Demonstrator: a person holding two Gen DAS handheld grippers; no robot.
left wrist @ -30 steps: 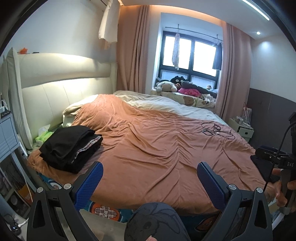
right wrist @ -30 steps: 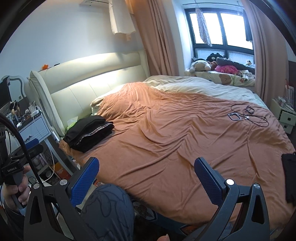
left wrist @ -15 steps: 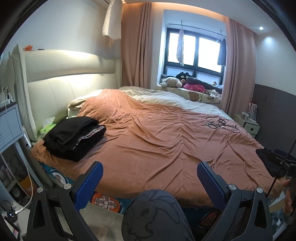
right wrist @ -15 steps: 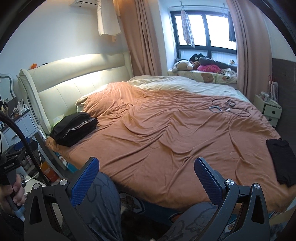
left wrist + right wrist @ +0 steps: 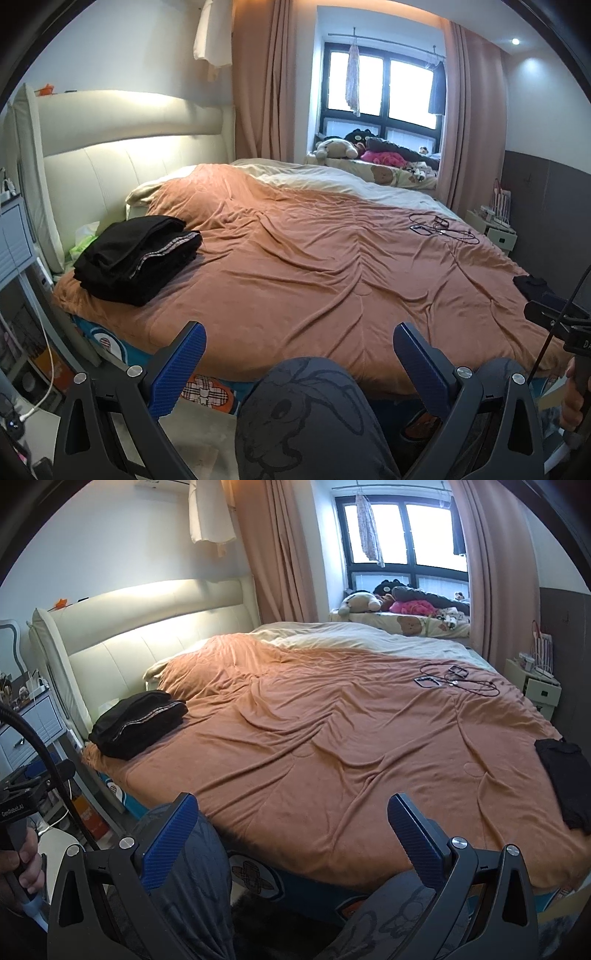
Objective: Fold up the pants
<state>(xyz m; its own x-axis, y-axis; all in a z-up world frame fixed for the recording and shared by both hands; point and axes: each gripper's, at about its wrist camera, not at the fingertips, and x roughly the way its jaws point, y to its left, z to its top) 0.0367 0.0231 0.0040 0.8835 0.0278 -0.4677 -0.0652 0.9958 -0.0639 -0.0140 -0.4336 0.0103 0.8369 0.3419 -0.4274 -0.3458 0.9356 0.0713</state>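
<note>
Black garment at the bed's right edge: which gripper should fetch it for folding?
Right, probably. The black garment lies nearer the right gripper, which is open and empty. From the left gripper, also open, it sits far across the bed.

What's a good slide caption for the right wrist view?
Open right tool facing an orange-covered bed, folded black stack left, flat black garment right.
</note>
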